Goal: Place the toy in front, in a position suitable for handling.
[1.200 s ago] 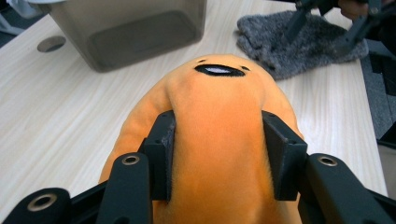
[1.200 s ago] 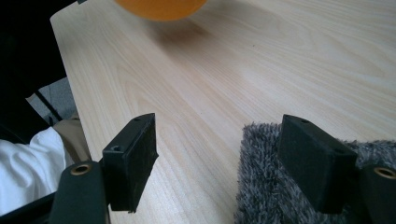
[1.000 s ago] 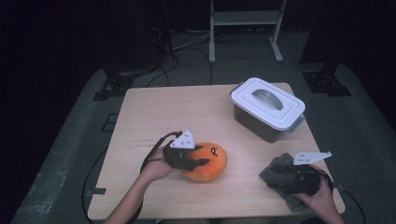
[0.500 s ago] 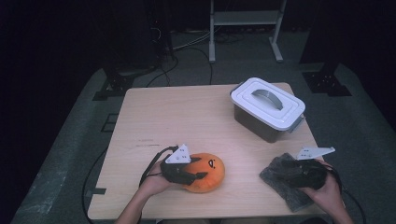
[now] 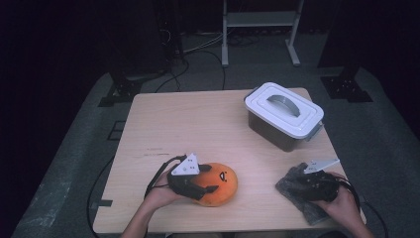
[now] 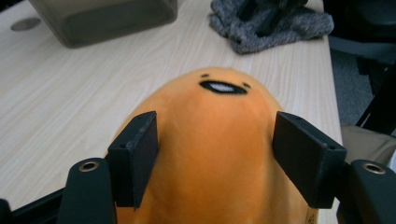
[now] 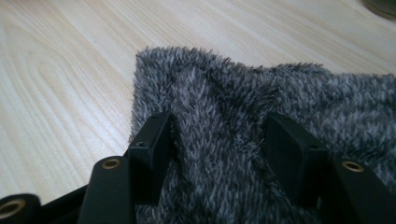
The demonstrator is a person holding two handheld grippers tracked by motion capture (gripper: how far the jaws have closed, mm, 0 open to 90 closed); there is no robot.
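An orange plush toy (image 5: 224, 184) with a small face lies near the table's front edge, left of middle. My left gripper (image 5: 210, 179) is shut on it; in the left gripper view the two black jaws press on both flanks of the plush (image 6: 219, 112). At the front right lies a grey fuzzy cloth (image 5: 288, 182). My right gripper (image 5: 296, 187) rests on it, open. In the right gripper view its jaws stand wide apart and are pushed down into the cloth (image 7: 280, 93), with a raised fold between them.
A dark bin with a white handled lid (image 5: 283, 114) stands at the back right of the wooden table (image 5: 198, 124). The table's front edge runs just under both hands. Beyond the table are a dark floor, cables and a metal stand (image 5: 260, 20).
My left gripper has drawn the orange plush a little toward the front edge. The right gripper has stayed on the grey cloth with only a small shift.
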